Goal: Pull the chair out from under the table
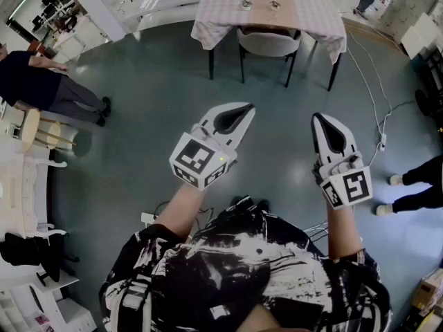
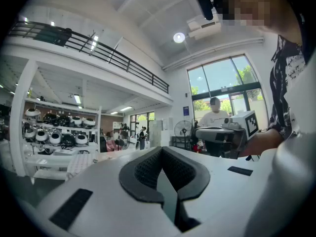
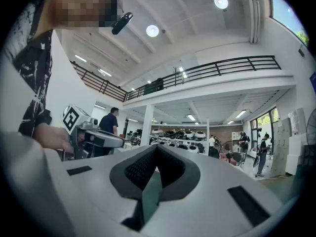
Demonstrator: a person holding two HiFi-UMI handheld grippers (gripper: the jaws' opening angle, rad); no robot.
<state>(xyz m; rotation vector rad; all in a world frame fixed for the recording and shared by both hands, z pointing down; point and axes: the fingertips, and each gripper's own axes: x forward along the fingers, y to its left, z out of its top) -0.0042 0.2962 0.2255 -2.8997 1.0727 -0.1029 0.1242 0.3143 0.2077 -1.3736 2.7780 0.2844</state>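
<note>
Both your left hand-held gripper (image 1: 246, 108) and your right hand-held gripper (image 1: 319, 119) have their jaws pressed together on nothing. The grey padded chair with black legs (image 1: 268, 43) sits tucked under the near edge of the surface draped in a pale checked cloth (image 1: 220, 21), well apart from both grippers. Walk up to that surface and spread one pair of jaws. Pinch the top edge of the backrest and draw straight back, keeping the legs clear of the cloth.

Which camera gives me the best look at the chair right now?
Head view: the chair sits tucked under the table, seat and legs visible. I cannot make it out in either gripper view.
</note>
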